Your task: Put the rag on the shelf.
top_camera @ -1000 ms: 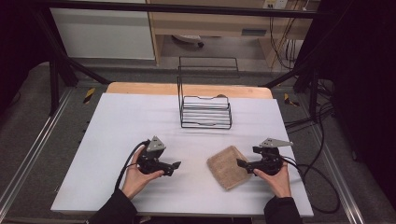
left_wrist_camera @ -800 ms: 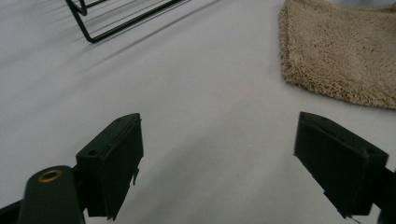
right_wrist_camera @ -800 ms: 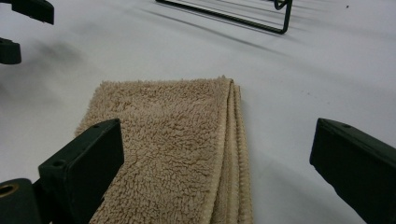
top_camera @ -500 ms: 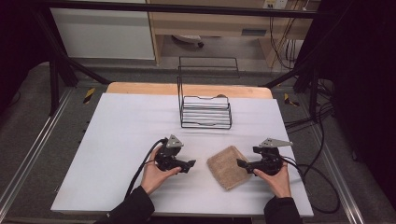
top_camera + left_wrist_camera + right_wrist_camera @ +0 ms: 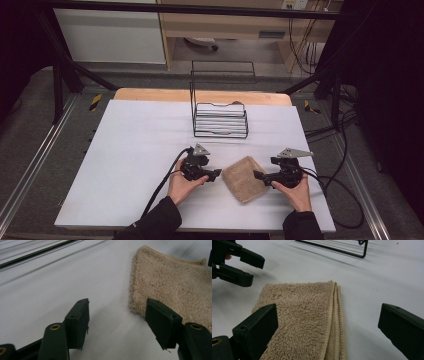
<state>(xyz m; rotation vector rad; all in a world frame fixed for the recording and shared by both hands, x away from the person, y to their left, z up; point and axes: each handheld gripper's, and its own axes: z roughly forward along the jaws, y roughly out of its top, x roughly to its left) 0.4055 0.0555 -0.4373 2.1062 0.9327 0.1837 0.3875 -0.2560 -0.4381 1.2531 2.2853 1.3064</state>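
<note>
A folded tan towel (image 5: 245, 178) lies flat on the white table (image 5: 130, 145) near the front edge, between my two grippers. My left gripper (image 5: 216, 174) is just left of the towel, open, its tips close to the towel's left edge (image 5: 136, 293). My right gripper (image 5: 258, 175) stands open at the towel's right side, one jaw over the towel (image 5: 302, 322) and the other over bare table. Nothing is held. In the right gripper view the left gripper (image 5: 249, 266) shows at the upper left, open.
A black wire rack (image 5: 220, 119) stands at the back middle of the table, with a tall wire frame behind it. Its base wire (image 5: 332, 248) runs across the top of the right gripper view. Cables trail from both grippers off the table's front and right.
My left gripper has moved right across the table, from well left of the towel to right beside its left edge. The right gripper and the towel have stayed put.
</note>
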